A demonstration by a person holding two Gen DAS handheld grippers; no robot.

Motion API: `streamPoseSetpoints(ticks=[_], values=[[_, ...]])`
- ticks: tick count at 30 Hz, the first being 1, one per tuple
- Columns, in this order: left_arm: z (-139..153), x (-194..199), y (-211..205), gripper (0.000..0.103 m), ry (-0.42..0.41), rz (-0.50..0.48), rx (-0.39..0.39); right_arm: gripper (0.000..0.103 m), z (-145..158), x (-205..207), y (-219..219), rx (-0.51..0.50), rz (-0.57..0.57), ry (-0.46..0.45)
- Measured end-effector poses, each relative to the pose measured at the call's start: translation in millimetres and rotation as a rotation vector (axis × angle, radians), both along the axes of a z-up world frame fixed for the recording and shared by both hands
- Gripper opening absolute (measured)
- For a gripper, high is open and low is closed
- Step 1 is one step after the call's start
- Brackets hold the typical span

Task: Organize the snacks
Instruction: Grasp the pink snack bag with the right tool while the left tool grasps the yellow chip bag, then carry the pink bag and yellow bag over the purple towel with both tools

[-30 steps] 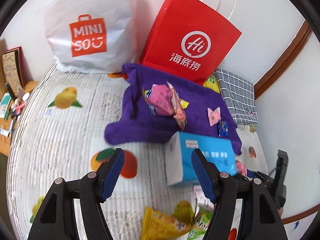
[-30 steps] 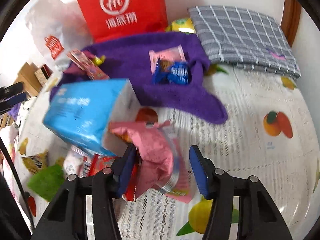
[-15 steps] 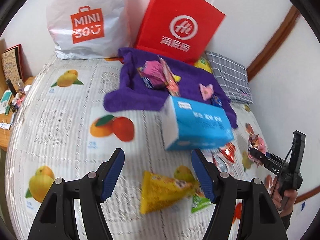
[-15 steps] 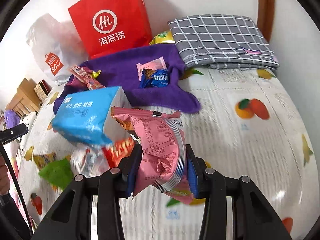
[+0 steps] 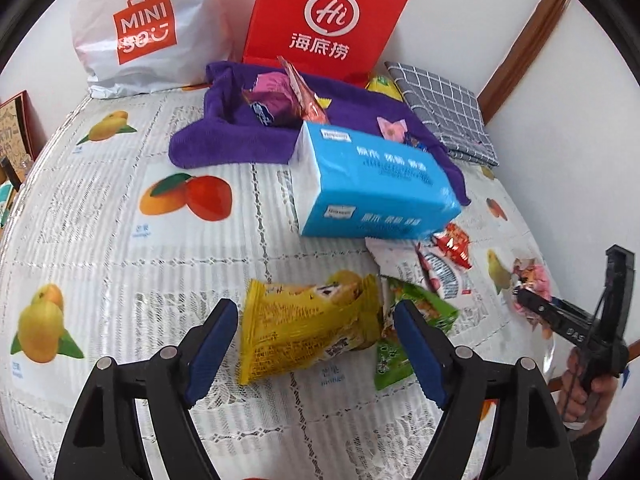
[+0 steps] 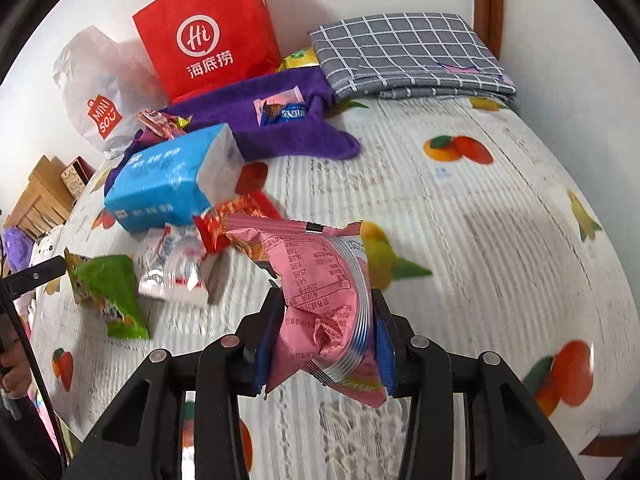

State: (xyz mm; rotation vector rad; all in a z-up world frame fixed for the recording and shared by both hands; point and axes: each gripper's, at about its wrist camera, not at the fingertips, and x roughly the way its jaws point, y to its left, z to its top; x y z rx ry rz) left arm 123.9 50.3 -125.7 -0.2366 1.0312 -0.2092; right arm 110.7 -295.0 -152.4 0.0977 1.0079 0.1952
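Observation:
My right gripper is shut on a pink snack packet and holds it above the bed; it shows at the right edge of the left wrist view. My left gripper is open, its blue pads either side of a yellow snack packet lying on the bedspread. A green packet, a white packet and a red packet lie beside it. Several snacks rest on a purple towel.
A blue tissue pack lies mid-bed by the towel. A red paper bag and a white Miniso bag stand against the wall. A grey checked cloth lies at the back right. Wooden furniture stands beside the bed.
My right gripper closed on the pink packet and lifted it back from the pile. My left gripper drew back and down from the tissue pack until the yellow packet sat between its open fingers.

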Motion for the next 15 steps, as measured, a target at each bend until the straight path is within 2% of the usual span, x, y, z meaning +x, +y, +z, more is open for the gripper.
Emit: streamPoseSetpoints(ticks=[4, 7, 8, 9, 12, 15], values=[[-11.2, 1.2, -6.0, 0.079, 0.011, -0.012, 0.012, 0.042, -4.1, -7.4, -2.8, -0.010, -0.009, 0.009], [-17.1, 1.8, -4.4, 0.076, 0.015, -0.010, -0.011, 0.042, -7.6, -9.5, -3.3, -0.007, -0.019, 0.019], [-18.3, 1.8, -3.0, 0.073, 0.016, -0.006, -0.019, 0.042, -8.2, -9.8, -2.9, -0.007, -0.021, 0.020], [-19.8, 1.7, -0.7, 0.064, 0.018, -0.003, -0.029, 0.042, -8.5, -10.0, -2.2, -0.007, -0.024, 0.022], [-20.5, -0.5, 4.9, 0.056, 0.011, -0.003, -0.050, 0.042, -8.0, -10.3, -0.2, -0.004, -0.028, 0.022], [-18.0, -3.5, 10.9, 0.053, 0.002, 0.001, -0.069, 0.042, -7.3, -11.0, 4.5, -0.006, -0.028, 0.020]])
